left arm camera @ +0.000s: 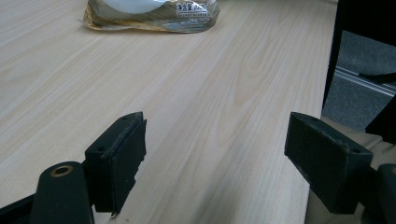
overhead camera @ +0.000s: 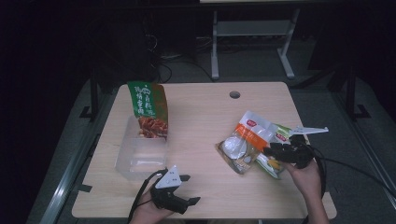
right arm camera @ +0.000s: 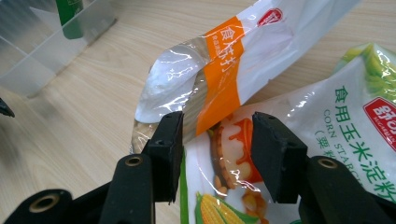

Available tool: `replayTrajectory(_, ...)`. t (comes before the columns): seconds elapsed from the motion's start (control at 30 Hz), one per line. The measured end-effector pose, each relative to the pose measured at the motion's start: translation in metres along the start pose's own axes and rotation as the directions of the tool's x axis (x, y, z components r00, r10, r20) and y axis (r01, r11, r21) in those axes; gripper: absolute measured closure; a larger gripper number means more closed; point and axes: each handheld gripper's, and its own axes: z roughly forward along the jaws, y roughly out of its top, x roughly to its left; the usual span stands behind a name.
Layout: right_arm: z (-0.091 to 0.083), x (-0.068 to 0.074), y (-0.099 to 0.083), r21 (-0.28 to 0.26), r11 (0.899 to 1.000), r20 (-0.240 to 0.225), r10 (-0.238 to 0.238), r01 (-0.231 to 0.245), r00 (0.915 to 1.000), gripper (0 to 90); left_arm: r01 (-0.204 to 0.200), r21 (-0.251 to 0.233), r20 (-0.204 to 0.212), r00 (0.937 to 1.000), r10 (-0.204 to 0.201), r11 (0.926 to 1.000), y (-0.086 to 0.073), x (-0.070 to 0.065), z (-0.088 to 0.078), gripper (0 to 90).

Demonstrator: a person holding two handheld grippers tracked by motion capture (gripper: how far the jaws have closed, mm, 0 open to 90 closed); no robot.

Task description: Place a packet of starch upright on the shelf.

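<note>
- Table [overhead camera: 201, 116]: clear box [overhead camera: 140, 154] at left, green snack bag [overhead camera: 148, 105] upright inside.
- Orange-banded pouch [right arm camera: 233, 60]: lies partly over the corn starch bag [right arm camera: 336, 126], on the table's right side.
- Right gripper [right arm camera: 217, 154]: jaws half open, astride both bags' overlapping edges, not visibly pinching.
- Left gripper [left arm camera: 215, 158]: jaws wide, over bare wood.

Worktop [overhead camera: 201, 121]: pale wood grain.
Orange-banded pouch [overhead camera: 248, 139]: white, orange stripe.
Corn starch bag [right arm camera: 327, 140]: white, green lettering, yellow corn.
Fingers [right arm camera: 275, 154]: black.
</note>
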Motion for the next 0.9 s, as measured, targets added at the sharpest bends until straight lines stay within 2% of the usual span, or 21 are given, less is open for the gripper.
replayTrajectory(0.2, 0.004, -0.003, 0.005, -0.012, 1.0, -0.009, 0.013, -0.013, 0.9999, 52.6, -0.002, 0.006, -0.001, 1.0, 0.002, 1.0, 0.0, 0.001, 0.002, 20.2)
replayTrajectory(0.27, 0.007, -0.007, 0.009, -0.034, 0.999, -0.022, 0.029, -0.03, 0.9993, 52.7, 0.002, 0.006, -0.002, 1.0, -0.002, 1.0, 0.0, 0.001, 0.003, 20.2)
replayTrajectory(0.37, 0.019, -0.013, 0.019, -0.037, 0.998, -0.044, 0.055, -0.057, 0.9975, 53.5, 0.017, 0.001, 0.002, 0.9999, -0.017, 0.9999, 0.0, 0.001, 0.005, 20.2)
replayTrajectory(0.47, 0.025, -0.015, 0.022, -0.044, 0.997, -0.054, 0.06, -0.063, 0.9967, 55.2, 0.016, 0.003, 0.002, 0.9999, -0.016, 0.9999, 0.0, 0.0, 0.006, 20.2)
replayTrajectory(0.5, 0.034, -0.017, 0.024, -0.035, 0.996, -0.06, 0.083, -0.085, 0.9948, 59.2, 0.013, 0.008, 0.006, 0.9999, -0.013, 0.9999, 0.0, -0.001, 0.007, 20.2)
replayTrajectory(0.6, 0.041, -0.011, 0.023, -0.016, 0.998, -0.04, 0.052, -0.053, 0.9978, 72.5, 0.013, 0.006, 0.009, 0.9999, -0.013, 0.9999, 0.0, -0.002, 0.008, 20.2)
replayTrajectory(0.63, 0.043, -0.009, 0.023, 0.001, 0.999, -0.035, 0.034, -0.034, 0.9988, 75.8, 0.014, 0.006, 0.009, 0.9999, -0.014, 0.9999, 0.0, -0.001, 0.008, 20.2)
replayTrajectory(0.67, 0.043, -0.009, 0.023, 0.001, 0.999, -0.035, 0.034, -0.034, 0.9988, 75.8, 0.014, 0.006, 0.009, 0.9999, -0.014, 0.9999, 0.0, -0.001, 0.008, 20.2)
replayTrajectory(0.73, 0.043, -0.005, 0.022, 0.013, 1.0, -0.039, 0.02, -0.019, 0.999, 82.9, 0.017, 0.004, 0.01, 0.9998, -0.018, 0.9998, 0.0, -0.001, 0.008, 20.2)
replayTrajectory(0.77, 0.041, -0.002, 0.022, -0.002, 1.0, -0.053, 0.006, -0.006, 0.9986, 86.4, 0.019, 0.004, 0.01, 0.9998, -0.019, 0.9998, 0.0, 0.0, 0.007, 20.2)
replayTrajectory(0.9, 0.034, 0.008, 0.022, -0.029, 0.999, -0.068, -0.026, 0.024, 0.9974, 89.0, 0.023, -0.003, 0.009, 0.9997, -0.023, 0.9997, 0.001, 0.0, 0.007, 20.2)
